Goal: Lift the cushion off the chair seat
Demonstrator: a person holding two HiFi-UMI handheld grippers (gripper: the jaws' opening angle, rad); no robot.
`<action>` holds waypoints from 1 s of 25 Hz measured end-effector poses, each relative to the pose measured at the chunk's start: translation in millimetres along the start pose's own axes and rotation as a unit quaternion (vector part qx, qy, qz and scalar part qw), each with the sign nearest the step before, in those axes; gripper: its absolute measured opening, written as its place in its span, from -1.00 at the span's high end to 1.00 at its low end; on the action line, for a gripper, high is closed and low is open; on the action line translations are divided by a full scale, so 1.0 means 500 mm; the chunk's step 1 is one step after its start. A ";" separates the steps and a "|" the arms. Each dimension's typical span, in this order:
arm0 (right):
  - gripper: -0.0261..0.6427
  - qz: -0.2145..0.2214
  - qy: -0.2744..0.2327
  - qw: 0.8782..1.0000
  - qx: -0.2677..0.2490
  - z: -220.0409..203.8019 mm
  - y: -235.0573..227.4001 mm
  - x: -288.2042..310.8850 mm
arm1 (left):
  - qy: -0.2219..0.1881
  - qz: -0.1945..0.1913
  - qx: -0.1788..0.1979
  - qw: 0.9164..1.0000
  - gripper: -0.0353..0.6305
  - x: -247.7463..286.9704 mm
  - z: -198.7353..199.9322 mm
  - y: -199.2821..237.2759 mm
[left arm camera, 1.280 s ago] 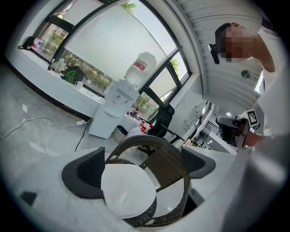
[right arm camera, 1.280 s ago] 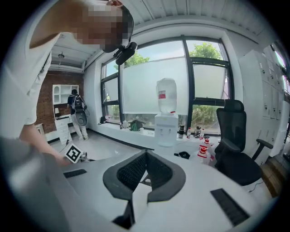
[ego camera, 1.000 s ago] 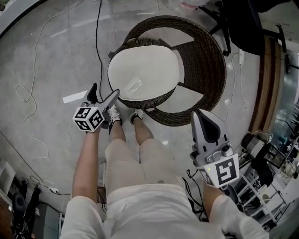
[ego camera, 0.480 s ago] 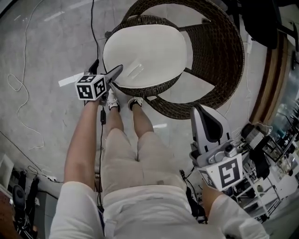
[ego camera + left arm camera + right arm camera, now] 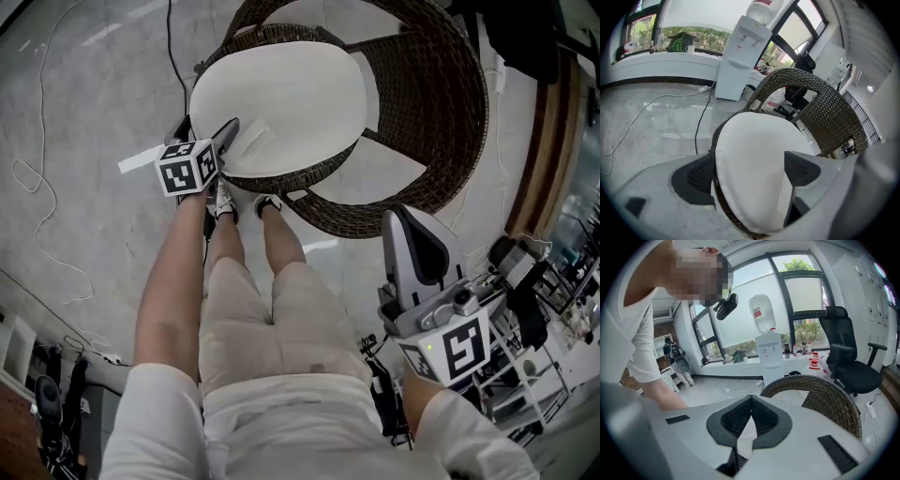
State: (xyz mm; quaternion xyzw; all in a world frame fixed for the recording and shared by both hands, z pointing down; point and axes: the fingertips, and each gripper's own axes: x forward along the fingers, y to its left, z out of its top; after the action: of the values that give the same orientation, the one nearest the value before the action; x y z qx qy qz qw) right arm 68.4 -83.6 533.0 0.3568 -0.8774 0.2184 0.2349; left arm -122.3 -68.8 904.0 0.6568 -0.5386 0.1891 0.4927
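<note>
The step in hand looks like the approach for the grasp. The cushion lies flat on the seat of the wicker chair, in the upper middle of the head view, and has not been lifted. The left gripper has its fingers spread wide, and in its own view the cushion's near edge stands between them, though neither pad seems to press on it. The right gripper hangs at the lower right of the head view, well apart from the chair, with its fingers pressed together on nothing.

Next, I'd say, the left fingers must close on that near edge above the woven rim, not around it. The chair's curved back walls off the far and right sides. The floor at upper left is the open side, with only a black cable trailing across it.
</note>
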 end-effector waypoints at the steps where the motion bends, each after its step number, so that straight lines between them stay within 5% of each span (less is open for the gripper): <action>1: 0.92 -0.001 -0.002 1.000 0.005 0.001 -0.006 0.000 | -0.004 0.010 -0.005 1.000 -0.49 -0.003 0.001 0.002; 4: 0.92 -0.003 -0.007 1.000 0.015 0.003 -0.022 0.002 | -0.028 0.029 -0.040 0.998 -0.04 -0.013 0.011 0.010; 8: 0.92 -0.003 -0.009 1.000 0.022 -0.001 -0.033 0.003 | -0.043 0.015 -0.068 0.997 0.21 -0.024 0.020 0.015; 15: 0.92 -0.003 -0.012 1.000 0.026 -0.006 -0.046 0.005 | -0.049 -0.096 -0.173 0.979 0.37 -0.018 0.026 -0.009; 20: 0.92 -0.004 -0.011 1.000 0.022 -0.008 -0.041 0.000 | 0.010 -0.110 -0.160 0.981 0.62 -0.014 0.023 -0.012; 25: 0.92 -0.012 -0.013 1.000 0.023 -0.012 -0.035 -0.011 | 0.003 -0.128 -0.118 0.985 0.69 -0.026 0.036 -0.037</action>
State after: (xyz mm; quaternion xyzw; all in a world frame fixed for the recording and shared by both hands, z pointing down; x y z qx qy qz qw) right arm 86.1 -89.0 538.3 0.3750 -0.8708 0.2311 0.2182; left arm -115.5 -78.5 877.5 0.6567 -0.4670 0.0615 0.5889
